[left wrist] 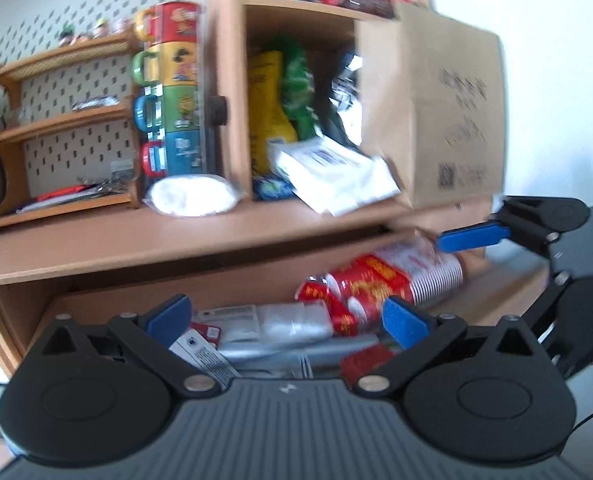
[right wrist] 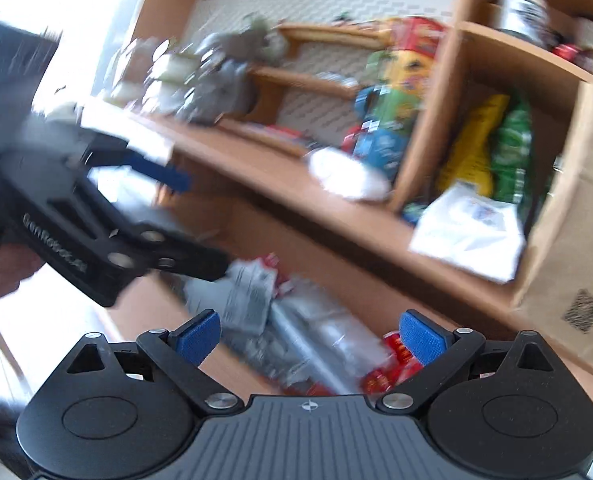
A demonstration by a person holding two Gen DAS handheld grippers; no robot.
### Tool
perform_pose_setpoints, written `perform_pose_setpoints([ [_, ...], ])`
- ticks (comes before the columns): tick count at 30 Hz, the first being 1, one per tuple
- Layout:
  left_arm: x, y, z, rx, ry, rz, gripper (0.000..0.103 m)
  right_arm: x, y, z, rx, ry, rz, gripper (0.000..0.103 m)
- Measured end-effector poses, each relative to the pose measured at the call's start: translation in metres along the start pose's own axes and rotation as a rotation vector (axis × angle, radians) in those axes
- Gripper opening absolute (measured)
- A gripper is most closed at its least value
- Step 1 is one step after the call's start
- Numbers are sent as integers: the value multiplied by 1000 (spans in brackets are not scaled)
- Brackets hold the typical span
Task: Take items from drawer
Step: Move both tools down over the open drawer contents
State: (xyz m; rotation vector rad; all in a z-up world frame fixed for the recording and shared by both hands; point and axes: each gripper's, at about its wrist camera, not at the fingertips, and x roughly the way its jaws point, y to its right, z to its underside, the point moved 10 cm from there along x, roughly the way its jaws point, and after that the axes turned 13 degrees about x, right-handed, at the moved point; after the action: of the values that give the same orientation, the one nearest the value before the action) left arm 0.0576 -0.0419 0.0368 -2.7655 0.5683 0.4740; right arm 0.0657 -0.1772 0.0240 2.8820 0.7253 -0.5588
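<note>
Open drawer [left wrist: 96, 300] at lower centre, crowded with red paper cups [left wrist: 396, 276] and silver packets [left wrist: 280, 328]; shelf edge [left wrist: 176, 248] overhanging above.

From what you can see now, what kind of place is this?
Probably a home storage or pantry corner: a wooden shelf unit with stacked cartoon mugs, snack bags, and an open drawer full of paper cups.

The open drawer [left wrist: 232, 280] lies near, below the shelf board [left wrist: 176, 236]; in it, a stack of paper cups [left wrist: 408, 272] at right, plastic packets [left wrist: 280, 324] left of it; on the board, stacked mugs [left wrist: 172, 88] at left, a paper bag [left wrist: 436, 120] far right.
</note>
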Motion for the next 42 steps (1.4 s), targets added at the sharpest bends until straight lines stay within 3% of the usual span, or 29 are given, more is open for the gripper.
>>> perform_pose_setpoints([
  [3,14,-26,-14,-87,-43,24,103,4,25,-33,181,-12,-60,100],
  [6,36,-47,-26,-124,-107,33,103,35,44,-45,357,-149,-132,100],
  [10,69,-56,-27,-70,-254,17,103,85,53,-42,485,-366,-190,100],
  [15,107,-54,-15,29,-469,67,103,127,50,-25,499,-569,-233,100],
  [18,119,-50,-9,69,-550,137,103,140,50,-6,496,-684,-244,98],
  [21,127,-46,-4,82,-598,179,100,149,55,7,478,-750,-244,80],
  [23,134,-37,4,129,-654,226,82,150,54,17,437,-793,-239,69],
  [25,139,-24,17,179,-730,327,23,150,49,27,398,-844,-260,56],
  [26,141,-19,22,203,-746,356,14,150,46,28,392,-859,-280,54],
  [29,149,-6,31,286,-766,415,11,155,41,39,329,-918,-280,41],
  [32,151,9,28,405,-688,498,8,158,38,53,241,-981,-295,27],
  [34,150,16,22,473,-635,545,2,155,34,57,162,-994,-339,9],
  [38,146,36,18,684,-523,656,2,154,27,58,-86,-912,-404,8],
  [41,145,46,20,760,-473,749,8,147,22,65,-288,-866,-484,8],
  [42,147,48,20,755,-470,769,15,146,22,69,-339,-861,-490,8],
])
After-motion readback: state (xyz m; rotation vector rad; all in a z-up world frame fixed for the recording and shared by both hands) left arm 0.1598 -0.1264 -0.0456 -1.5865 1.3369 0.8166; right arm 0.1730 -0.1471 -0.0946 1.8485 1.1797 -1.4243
